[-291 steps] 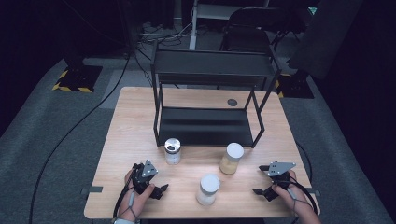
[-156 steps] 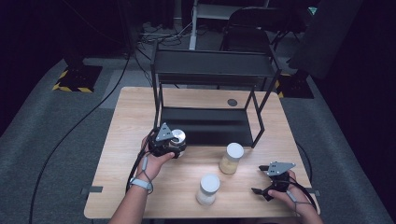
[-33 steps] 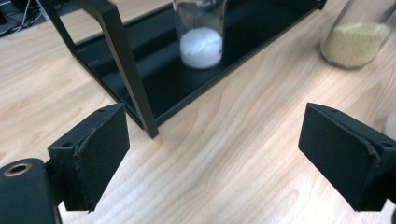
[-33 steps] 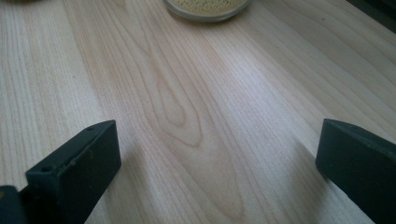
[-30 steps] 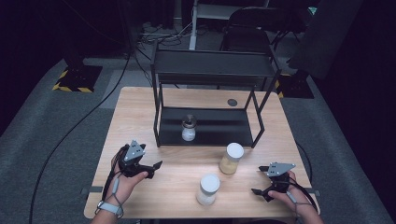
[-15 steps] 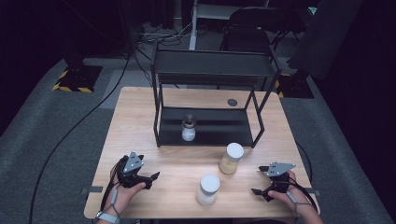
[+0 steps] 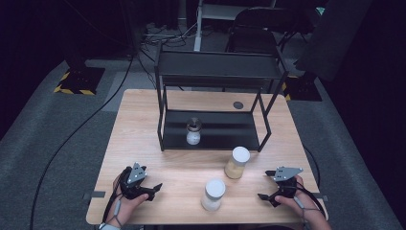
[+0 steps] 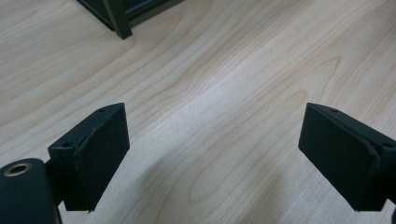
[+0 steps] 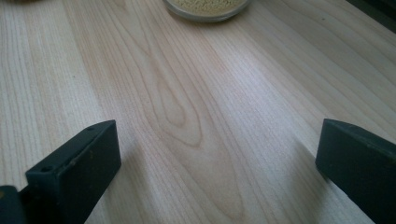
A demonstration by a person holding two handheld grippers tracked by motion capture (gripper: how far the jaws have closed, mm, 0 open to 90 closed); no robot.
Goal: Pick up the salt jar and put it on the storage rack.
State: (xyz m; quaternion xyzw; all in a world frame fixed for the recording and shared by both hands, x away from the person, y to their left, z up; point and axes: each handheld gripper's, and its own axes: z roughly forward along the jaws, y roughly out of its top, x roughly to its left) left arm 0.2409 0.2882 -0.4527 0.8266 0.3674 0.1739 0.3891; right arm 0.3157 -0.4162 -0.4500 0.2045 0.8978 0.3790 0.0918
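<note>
A small glass jar with a dark top [image 7: 193, 131] stands on the lower shelf of a black metal rack [image 7: 216, 136] at the middle of the wooden table [image 7: 143, 110]. In front of the rack stand a white-lidded jar of yellow grains [image 7: 236, 163], whose base shows in the right gripper view [image 9: 205, 8], and a white-lidded jar with pale contents [image 7: 213, 194]. My left gripper [image 7: 154, 189] rests low at the table's front left, open and holding nothing [image 8: 212, 158]. At the front right my right gripper [image 7: 265, 198] is open over bare wood [image 9: 217, 163].
The rack's front-left leg [image 8: 117, 18] stands ahead of my left gripper. A small dark disc [image 7: 238, 105] lies on the table behind the rack. Black chairs [image 7: 261, 28] and cables [image 7: 72, 139] lie on the floor beyond the table.
My left gripper has come back toward the front edge and sunk onto the table. The right gripper has stayed where it was.
</note>
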